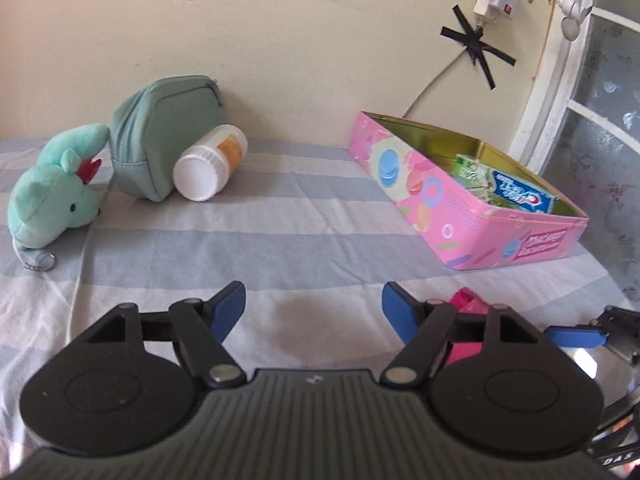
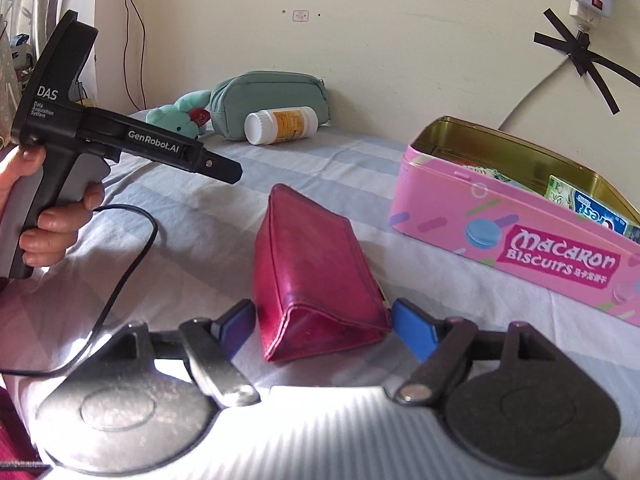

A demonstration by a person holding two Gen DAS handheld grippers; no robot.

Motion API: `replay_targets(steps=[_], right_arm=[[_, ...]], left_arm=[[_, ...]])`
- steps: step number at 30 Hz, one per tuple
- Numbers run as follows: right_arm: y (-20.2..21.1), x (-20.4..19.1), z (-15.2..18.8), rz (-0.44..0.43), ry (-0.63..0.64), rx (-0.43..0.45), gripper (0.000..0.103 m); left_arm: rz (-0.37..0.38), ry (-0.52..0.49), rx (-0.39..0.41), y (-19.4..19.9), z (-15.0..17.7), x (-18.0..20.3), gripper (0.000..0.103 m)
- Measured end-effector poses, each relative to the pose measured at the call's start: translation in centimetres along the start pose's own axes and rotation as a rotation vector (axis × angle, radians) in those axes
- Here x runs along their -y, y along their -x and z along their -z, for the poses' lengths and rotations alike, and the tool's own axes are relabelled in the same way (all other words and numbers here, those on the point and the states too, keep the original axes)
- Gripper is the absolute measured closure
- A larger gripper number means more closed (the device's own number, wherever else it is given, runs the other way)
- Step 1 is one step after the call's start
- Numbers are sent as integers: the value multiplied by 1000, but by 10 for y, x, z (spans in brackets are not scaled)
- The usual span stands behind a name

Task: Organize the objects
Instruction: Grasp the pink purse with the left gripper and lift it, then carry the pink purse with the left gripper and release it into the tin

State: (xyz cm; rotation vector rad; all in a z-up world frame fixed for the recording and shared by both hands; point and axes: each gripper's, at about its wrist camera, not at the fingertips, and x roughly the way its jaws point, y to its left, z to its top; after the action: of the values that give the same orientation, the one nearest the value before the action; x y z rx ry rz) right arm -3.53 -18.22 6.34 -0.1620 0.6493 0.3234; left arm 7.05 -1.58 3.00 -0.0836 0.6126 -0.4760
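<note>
Bed (image 1: 280, 216) carries everything. Far left by wall: plush toy (image 1: 56, 200), zip pouch (image 1: 164, 132) just right of it and touching, bottle (image 1: 212, 162) lying on side against pouch front. Open tin (image 1: 472, 216) at right, well apart from that group, near wall; toothpaste box (image 1: 524, 194) and packet (image 1: 474, 170) inside tin. Purse (image 2: 316, 280) on bed nearer camera, left of tin, lying between fingers of right hand-held gripper (image 2: 323, 330). Left hand-held gripper (image 2: 224, 170) left of purse.

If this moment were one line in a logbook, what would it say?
left tongs: open, empty | right tongs: open around red pouch, pads not pressing | pink tin: open, partly filled | bottle, teal pouch, plush: untouched
</note>
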Motion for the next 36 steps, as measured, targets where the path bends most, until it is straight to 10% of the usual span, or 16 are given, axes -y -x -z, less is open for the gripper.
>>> replay_targets(steps=[7, 13, 16, 25, 36], right_arm=[[24, 14, 16, -114, -201, 11, 28], [14, 21, 21, -187, -324, 13, 50], [5, 22, 15, -190, -333, 37, 73], [33, 46, -23, -73, -221, 250, 83], [-11, 136, -54, 212, -192, 261, 82]], left_arm=[[216, -119, 6, 1, -3, 30, 21], [330, -190, -45, -18, 1, 50, 23], [386, -205, -87, -28, 7, 64, 40], [374, -280, 124, 5, -52, 103, 52], [250, -311, 101, -108, -114, 173, 50]])
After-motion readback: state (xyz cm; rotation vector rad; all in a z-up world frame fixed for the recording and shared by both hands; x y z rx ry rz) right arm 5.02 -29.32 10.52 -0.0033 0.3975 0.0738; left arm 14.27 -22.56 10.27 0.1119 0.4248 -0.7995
